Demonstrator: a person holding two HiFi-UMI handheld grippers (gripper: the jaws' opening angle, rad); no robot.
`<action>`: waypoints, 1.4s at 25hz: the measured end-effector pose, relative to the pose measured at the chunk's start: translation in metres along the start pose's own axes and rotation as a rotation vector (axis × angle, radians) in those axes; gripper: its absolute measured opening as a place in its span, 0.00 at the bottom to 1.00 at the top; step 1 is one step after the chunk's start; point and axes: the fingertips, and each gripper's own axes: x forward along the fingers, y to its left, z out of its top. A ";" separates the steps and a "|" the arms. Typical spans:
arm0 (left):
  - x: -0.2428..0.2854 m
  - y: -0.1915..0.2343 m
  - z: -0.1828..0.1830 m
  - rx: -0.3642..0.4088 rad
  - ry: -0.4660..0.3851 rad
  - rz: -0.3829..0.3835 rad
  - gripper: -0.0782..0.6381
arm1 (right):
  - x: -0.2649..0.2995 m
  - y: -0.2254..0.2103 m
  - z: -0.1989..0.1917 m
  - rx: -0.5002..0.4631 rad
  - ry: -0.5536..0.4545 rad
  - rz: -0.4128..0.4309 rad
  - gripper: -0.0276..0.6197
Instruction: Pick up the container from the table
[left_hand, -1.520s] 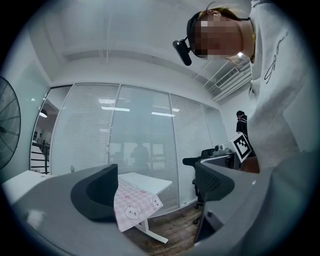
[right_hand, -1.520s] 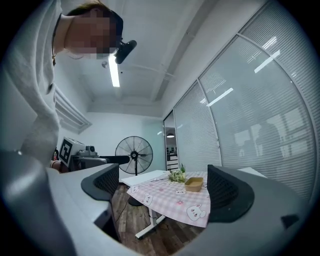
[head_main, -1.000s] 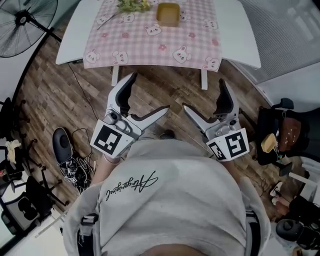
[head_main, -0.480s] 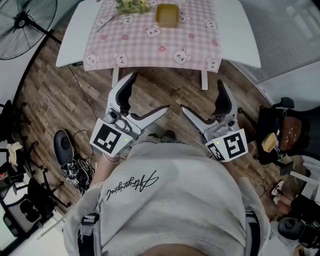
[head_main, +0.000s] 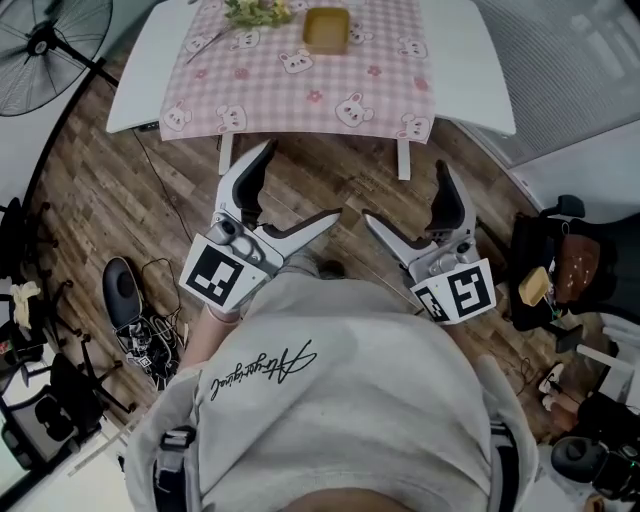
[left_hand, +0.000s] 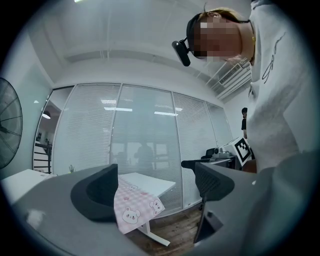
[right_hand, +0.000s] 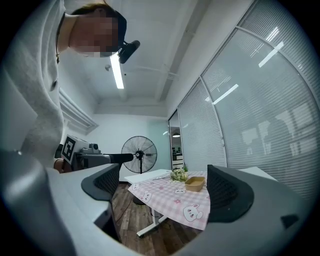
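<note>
Barely anything has changed: left gripper (head_main: 300, 183) and right gripper (head_main: 406, 192) hang wide open and empty at the waist, well apart from the container (head_main: 326, 28) toward the table's (head_main: 470, 70) far side, so the reach has yet to start.

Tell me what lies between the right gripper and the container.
Wooden floor, then pink bunny-print cloth up to the container; the head view shows it.

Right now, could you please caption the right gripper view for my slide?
Open right tool frames a tan rectangular container on the pink checked tablecloth, black floor fan beyond.
</note>
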 end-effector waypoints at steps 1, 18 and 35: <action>0.001 -0.003 -0.003 -0.001 0.008 0.000 0.76 | -0.003 -0.001 -0.002 0.003 0.003 0.002 0.87; 0.012 0.027 -0.019 0.012 0.027 0.017 0.76 | 0.024 -0.015 -0.011 -0.002 -0.004 0.028 0.87; 0.067 0.115 -0.023 0.036 0.008 0.006 0.76 | 0.116 -0.065 -0.003 -0.022 -0.059 0.034 0.87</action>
